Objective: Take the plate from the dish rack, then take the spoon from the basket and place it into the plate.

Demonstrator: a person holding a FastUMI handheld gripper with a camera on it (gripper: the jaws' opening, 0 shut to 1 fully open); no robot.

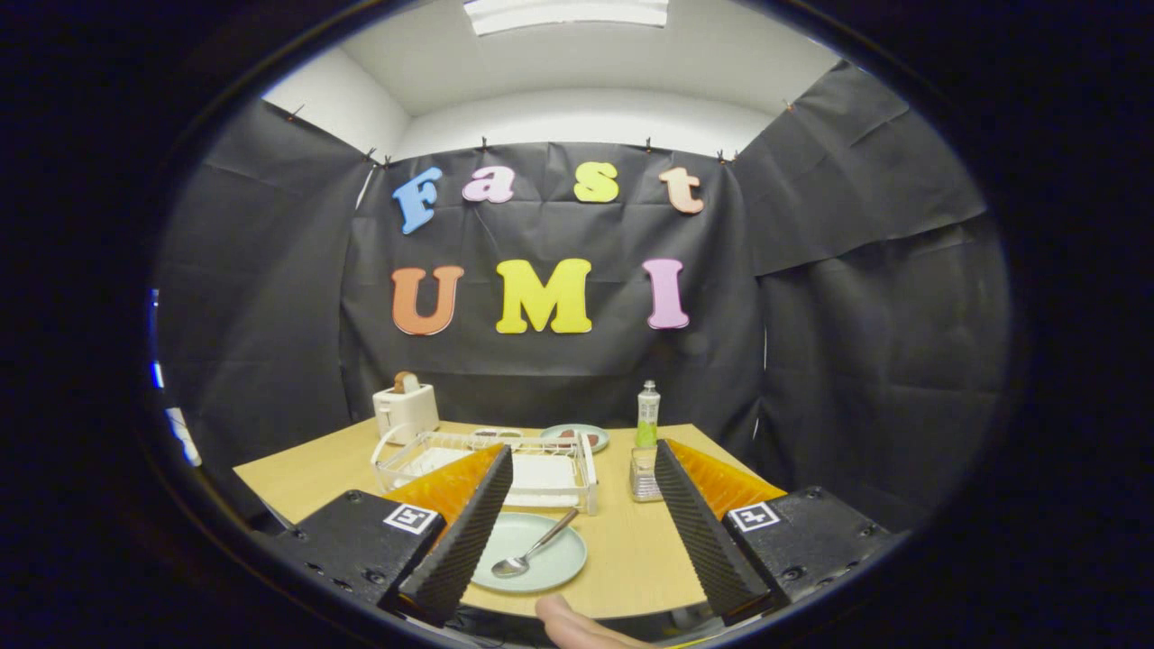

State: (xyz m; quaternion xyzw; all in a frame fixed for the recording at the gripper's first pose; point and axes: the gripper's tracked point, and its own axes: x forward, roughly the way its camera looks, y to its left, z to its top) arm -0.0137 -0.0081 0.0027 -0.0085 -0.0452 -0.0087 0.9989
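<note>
Fingers of the gripper (581, 491) are standing wide apart, holding nothing and touching nothing, hovering above the wooden table (631, 550). Between them, near the table's front edge, the pale green plate (541, 563) is lying flat with the spoon (534, 548) resting in it, bowl toward the camera and handle angling up over the plate's rim. Just beyond the plate the white dish rack (491, 464) is sitting. A small wire basket (644, 475) is standing beside the rack, a green bottle (647, 415) behind it, and a toaster (406, 407) at the far corner.
</note>
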